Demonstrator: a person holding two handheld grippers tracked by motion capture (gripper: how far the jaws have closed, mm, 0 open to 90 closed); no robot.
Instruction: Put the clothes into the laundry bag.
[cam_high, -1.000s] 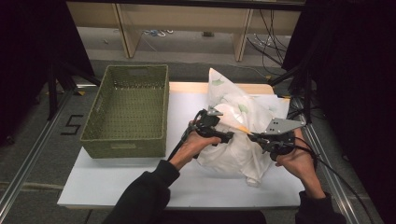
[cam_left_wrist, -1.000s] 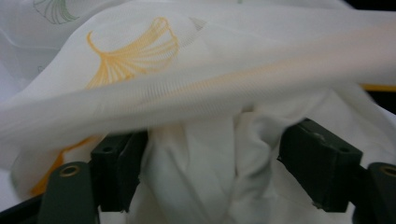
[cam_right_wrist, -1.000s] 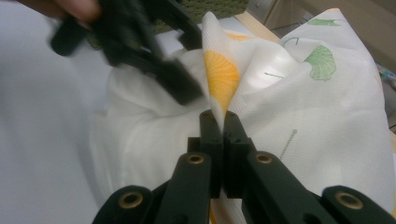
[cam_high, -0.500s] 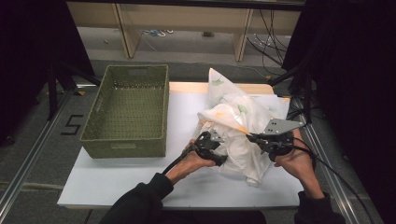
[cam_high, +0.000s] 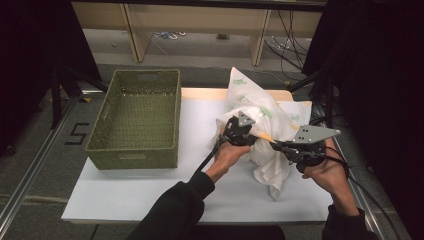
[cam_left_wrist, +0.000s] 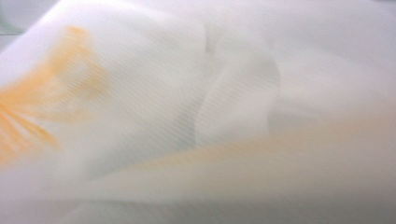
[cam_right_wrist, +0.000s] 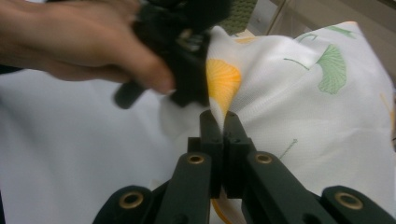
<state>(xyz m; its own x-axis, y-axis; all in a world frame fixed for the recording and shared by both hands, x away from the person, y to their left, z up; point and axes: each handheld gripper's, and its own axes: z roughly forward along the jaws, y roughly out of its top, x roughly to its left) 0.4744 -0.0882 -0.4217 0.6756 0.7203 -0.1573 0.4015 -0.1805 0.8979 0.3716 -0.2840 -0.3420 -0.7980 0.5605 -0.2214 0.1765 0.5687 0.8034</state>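
A white cloth (cam_high: 270, 112) printed with green and yellow leaves lies bunched at the right of the white board. My right gripper (cam_high: 276, 145) is shut on a fold of it, and the right gripper view shows the pinch at the jaw tips (cam_right_wrist: 223, 122) just below a yellow leaf. My left gripper (cam_high: 251, 139) sits close by at the same fold, and its jaws have just been closing. In the right gripper view its black jaws (cam_right_wrist: 194, 79) press on the cloth (cam_right_wrist: 303, 107). Blurred cloth (cam_left_wrist: 233, 93) lies right up against the left gripper view's camera, hiding the jaws.
A green woven basket (cam_high: 132, 157) stands on the left half of the white board (cam_high: 150, 195). The board's wooden far edge (cam_high: 205, 93) lies behind the cloth. Black cables trail from both grippers, and dark frames stand to either side.
My left gripper dipped toward the near side of the cloth, then came back up and right to the fold beside the right gripper. The right gripper stayed put.
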